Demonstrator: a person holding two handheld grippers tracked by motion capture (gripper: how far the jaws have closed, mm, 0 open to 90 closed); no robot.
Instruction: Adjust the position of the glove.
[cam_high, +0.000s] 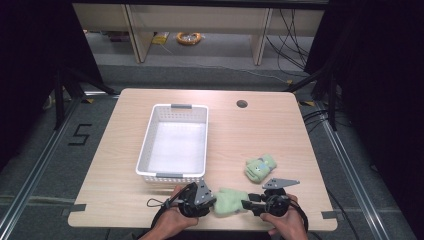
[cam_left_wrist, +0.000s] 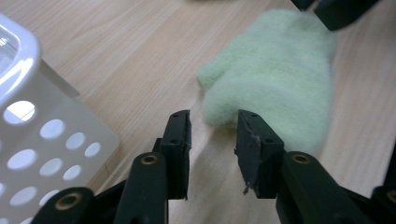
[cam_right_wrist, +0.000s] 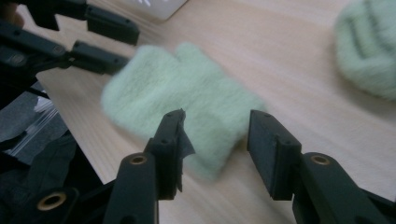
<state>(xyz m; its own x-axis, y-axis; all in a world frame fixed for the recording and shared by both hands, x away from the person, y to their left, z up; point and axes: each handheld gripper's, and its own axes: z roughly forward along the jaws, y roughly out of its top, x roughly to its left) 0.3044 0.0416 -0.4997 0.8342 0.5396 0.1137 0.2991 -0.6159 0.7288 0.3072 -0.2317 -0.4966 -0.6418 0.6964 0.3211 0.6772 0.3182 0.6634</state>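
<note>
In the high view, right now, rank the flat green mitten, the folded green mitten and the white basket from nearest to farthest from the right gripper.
1. Flat green mitten, just left of the right gripper.
2. Folded green mitten, just behind it.
3. White basket, far left and back.

blurred: flat green mitten (cam_right_wrist: 182, 105) | cut off: second mitten (cam_right_wrist: 369, 51) at right edge, white basket (cam_left_wrist: 42, 140) at left edge — basket's far side unseen
</note>
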